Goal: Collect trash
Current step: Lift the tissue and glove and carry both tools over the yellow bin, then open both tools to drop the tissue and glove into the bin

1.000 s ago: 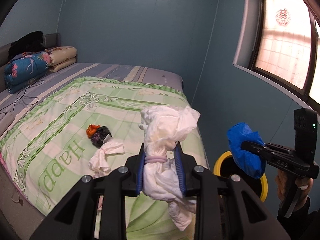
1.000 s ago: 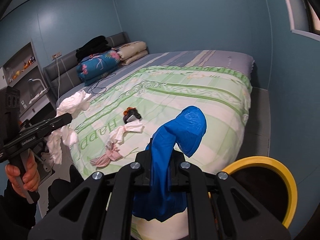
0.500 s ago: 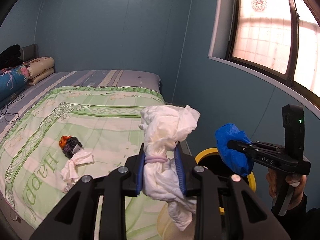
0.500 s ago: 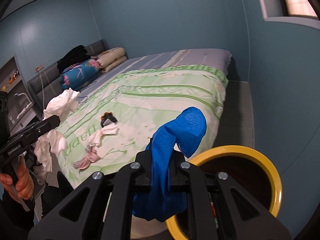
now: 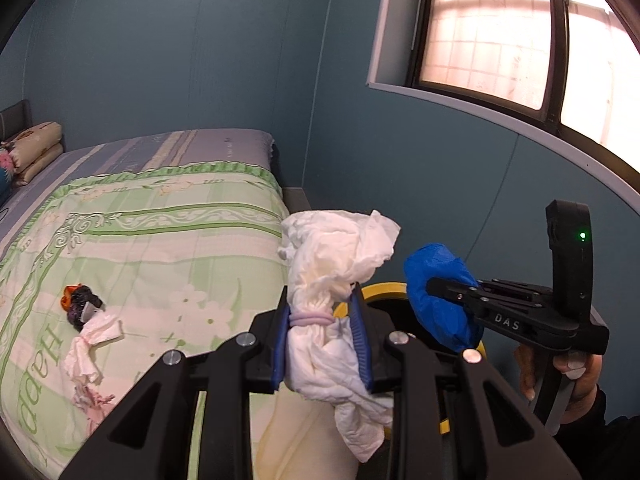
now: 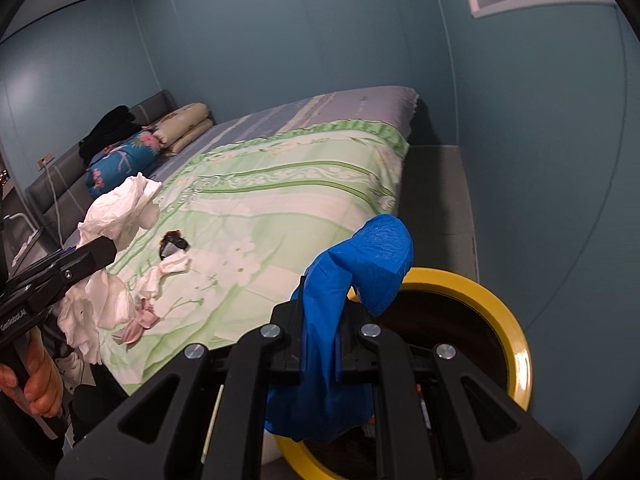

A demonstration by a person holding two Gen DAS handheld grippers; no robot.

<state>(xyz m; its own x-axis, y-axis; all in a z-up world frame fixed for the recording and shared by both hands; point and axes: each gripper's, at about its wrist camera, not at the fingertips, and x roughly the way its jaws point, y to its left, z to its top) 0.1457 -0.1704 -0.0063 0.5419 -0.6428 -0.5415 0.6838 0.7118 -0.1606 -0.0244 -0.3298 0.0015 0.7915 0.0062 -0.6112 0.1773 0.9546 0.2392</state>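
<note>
Carrying 2 pieces toward the yellow-rimmed bin (image 6: 516, 344), the left tool (image 5: 322, 344) is clamped on a white tissue wad (image 5: 332, 264), the right tool (image 6: 322, 344) on a blue wrapper (image 6: 372, 260); more scraps (image 6: 160, 276) lie on the bed (image 6: 280, 200).

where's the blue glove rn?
The blue glove is clamped in the right gripper, held just over the near rim of the yellow-rimmed bin beside the bed's foot; in the left wrist view it sits right of the white tissue wad.
</note>
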